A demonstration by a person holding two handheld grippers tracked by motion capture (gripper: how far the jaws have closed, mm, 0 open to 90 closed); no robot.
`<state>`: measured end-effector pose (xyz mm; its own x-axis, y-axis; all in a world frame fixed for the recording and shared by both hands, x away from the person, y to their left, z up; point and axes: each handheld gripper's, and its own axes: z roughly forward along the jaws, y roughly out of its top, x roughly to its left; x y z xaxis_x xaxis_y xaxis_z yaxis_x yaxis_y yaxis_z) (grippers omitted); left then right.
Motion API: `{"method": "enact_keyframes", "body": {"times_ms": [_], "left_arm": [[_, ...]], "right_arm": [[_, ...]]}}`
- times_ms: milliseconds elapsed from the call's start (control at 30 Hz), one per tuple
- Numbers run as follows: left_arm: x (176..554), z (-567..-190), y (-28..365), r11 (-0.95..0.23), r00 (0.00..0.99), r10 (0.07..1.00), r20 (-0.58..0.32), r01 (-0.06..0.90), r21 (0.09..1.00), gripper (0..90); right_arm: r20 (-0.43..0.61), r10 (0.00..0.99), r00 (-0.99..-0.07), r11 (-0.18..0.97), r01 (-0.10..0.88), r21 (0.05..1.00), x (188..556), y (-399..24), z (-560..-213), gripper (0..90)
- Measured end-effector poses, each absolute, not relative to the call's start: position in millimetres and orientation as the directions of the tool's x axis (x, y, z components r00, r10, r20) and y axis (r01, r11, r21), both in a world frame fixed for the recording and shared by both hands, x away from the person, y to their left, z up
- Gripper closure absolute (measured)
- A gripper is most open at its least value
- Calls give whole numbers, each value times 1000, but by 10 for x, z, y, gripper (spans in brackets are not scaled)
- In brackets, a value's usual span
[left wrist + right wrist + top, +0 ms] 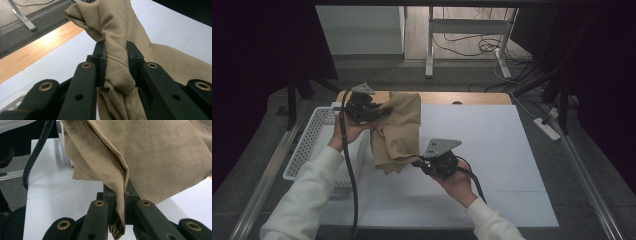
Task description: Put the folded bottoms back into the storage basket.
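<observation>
Rumpled tan cloth [398, 131] lifted, left tongs [379, 111] pinching a bunched fold, right tongs [418, 162] pinching its thin edge

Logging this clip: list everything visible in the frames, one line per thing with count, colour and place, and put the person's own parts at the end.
Cloth: one, tan, held up over the table between both grippers.
Table cover: one, white, over most of the tabletop.
Tabletop: one, wood-coloured, bare strip along the far edge.
Basket: one, white, perforated, at the table's left edge.
Desk frame: one, grey legs, on the floor beyond the table, with dark cables near it.
Power strip: one, white, on the floor to the right.
Left gripper: one, black, shut on a bunched part of the cloth.
Right gripper: one, black, shut on a folded edge.
Sleeves: two, white.
</observation>
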<state>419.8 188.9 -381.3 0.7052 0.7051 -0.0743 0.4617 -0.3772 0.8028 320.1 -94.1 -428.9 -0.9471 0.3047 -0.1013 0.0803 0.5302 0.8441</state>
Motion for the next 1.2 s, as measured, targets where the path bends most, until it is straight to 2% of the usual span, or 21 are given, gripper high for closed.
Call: {"method": "enact_keyframes", "body": {"times_ms": [1200], "left_arm": [[4091,-3745,2299,-329,665,742,-84,471,819,742]], "right_arm": [[-90,257,-962,515,57,856,3263,-551,-4238,841]]}}
